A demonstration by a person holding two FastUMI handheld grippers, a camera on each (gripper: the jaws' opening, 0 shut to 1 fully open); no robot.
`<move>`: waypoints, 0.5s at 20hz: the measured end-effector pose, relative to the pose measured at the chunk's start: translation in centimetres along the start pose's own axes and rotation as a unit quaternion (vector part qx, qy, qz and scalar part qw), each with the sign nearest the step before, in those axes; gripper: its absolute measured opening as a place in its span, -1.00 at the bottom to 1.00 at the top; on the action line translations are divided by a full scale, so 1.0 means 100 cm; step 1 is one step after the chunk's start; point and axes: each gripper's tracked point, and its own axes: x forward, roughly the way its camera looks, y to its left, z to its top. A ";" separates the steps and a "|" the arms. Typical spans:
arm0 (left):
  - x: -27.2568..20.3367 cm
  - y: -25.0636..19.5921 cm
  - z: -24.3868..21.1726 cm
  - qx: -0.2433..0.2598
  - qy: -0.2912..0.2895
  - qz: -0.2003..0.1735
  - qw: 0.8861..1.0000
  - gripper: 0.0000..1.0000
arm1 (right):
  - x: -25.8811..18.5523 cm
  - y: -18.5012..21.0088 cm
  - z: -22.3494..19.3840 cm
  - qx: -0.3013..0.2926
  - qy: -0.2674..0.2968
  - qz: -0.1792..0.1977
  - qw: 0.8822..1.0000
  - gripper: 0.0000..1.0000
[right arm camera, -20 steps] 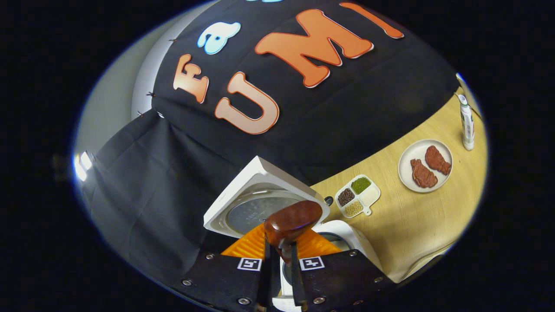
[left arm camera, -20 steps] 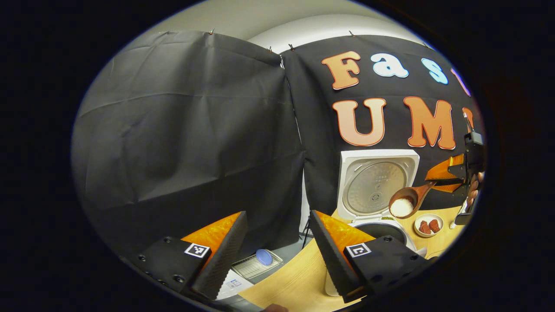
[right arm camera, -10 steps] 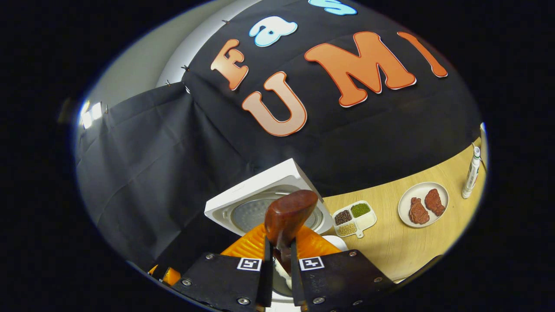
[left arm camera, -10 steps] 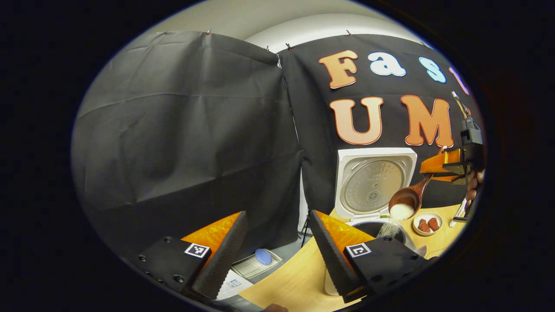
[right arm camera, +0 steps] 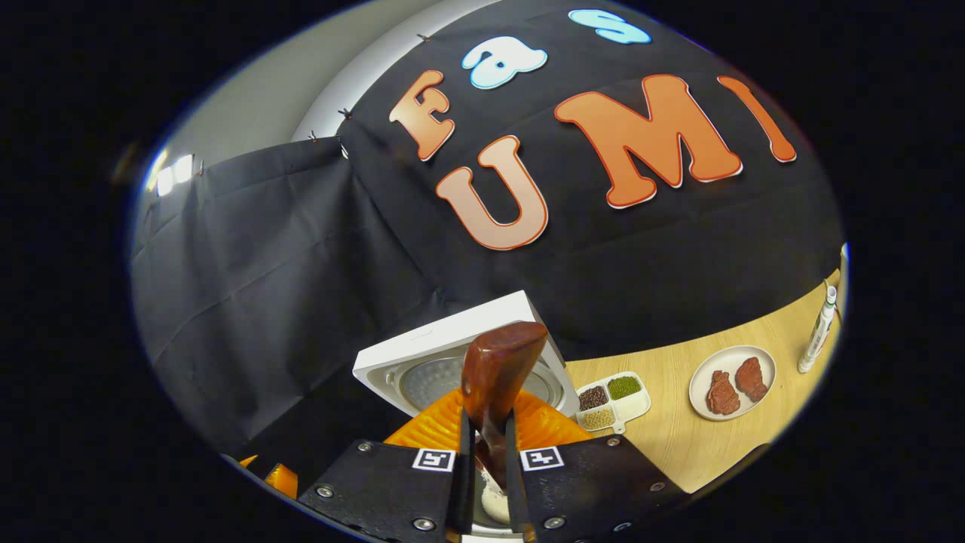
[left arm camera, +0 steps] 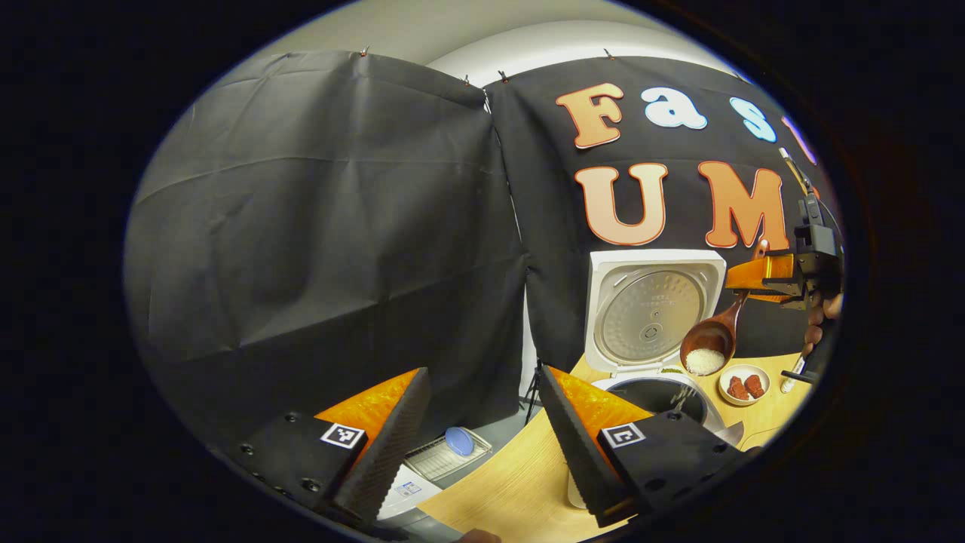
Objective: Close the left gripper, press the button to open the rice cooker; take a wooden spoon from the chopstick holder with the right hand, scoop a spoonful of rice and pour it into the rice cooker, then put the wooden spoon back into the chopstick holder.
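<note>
Pour step under way. Right gripper (right arm camera: 482, 483), fingers clamped on the wooden spoon (left arm camera: 712, 343), holds the tilted bowl above the open rice cooker (left arm camera: 654, 354) near the table's (left arm camera: 520, 483) far edge; some rice (left arm camera: 705, 361) remains. Left gripper (left arm camera: 482, 445) idles, fingers spread, empty. Next, judged: more tilt, then carry the spoon to the chopstick holder.

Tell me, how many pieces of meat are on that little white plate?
2. Both pieces of meat lie side by side on the white plate on the table: one toward the left, the other just right of it. Nothing seems hidden beneath them.
</note>
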 end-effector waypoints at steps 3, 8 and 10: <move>0.003 0.005 -0.003 0.000 0.004 0.003 1.000 0.96 | 0.002 0.006 -0.003 -0.040 -0.009 0.006 0.999 -0.72; 0.007 0.008 -0.006 -0.002 0.009 0.005 1.000 0.96 | 0.007 0.010 -0.006 -0.092 -0.009 0.011 0.996 -0.73; 0.010 0.007 -0.010 -0.002 0.010 0.004 1.000 0.96 | 0.008 0.018 -0.004 -0.130 -0.015 0.012 0.991 -0.73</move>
